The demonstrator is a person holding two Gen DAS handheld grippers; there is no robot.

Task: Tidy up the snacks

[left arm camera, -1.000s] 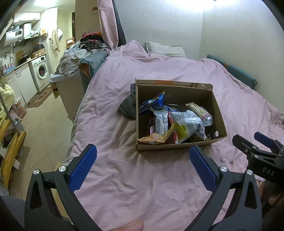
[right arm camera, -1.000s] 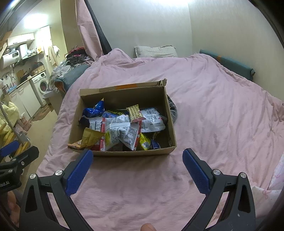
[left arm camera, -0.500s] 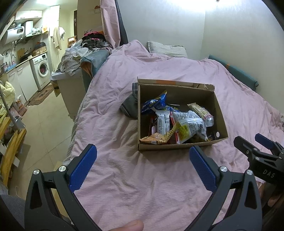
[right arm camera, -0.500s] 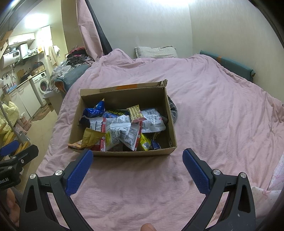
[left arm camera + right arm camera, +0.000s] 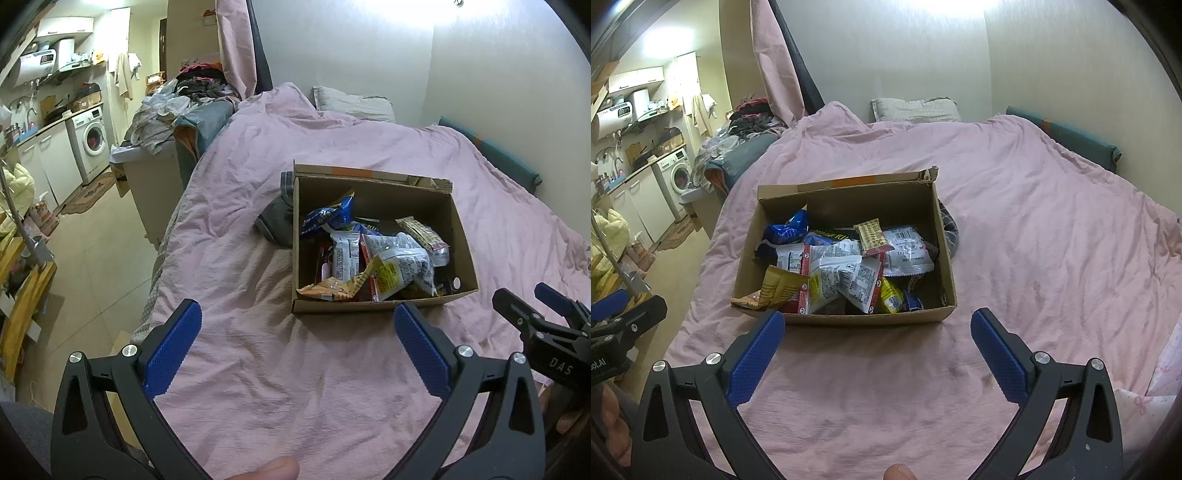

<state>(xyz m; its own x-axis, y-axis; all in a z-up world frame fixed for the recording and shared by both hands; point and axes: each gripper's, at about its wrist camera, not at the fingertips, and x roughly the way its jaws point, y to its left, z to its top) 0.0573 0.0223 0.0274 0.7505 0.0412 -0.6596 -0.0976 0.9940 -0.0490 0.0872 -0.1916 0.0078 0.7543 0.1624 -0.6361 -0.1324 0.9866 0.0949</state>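
Note:
An open cardboard box (image 5: 373, 181) (image 5: 849, 186) sits on a pink bed cover, holding several snack packets: a blue bag (image 5: 327, 216) (image 5: 786, 230), white packets (image 5: 402, 254) (image 5: 908, 251), an orange-yellow wrapper (image 5: 332, 288) (image 5: 779, 286) poking over the near rim. My left gripper (image 5: 297, 347) hangs open above bare cover, short of the box's near-left corner. My right gripper (image 5: 877, 349) is open too, just short of the box's near wall, holding nothing. Each gripper shows at the edge of the other's view: the right one (image 5: 546, 317), the left one (image 5: 624, 314).
A dark grey cloth (image 5: 277, 221) (image 5: 949, 229) lies against the box's far side. The pink bed cover (image 5: 258, 369) (image 5: 1052, 240) spreads wide around. Left of the bed are a floor, a clothes-piled bin (image 5: 159, 162) and a washing machine (image 5: 92, 138). A pillow (image 5: 912, 109) lies by the wall.
Both views have crept slightly: the box sits a touch lower and nearer in the frames. Both grippers stay open with nothing held.

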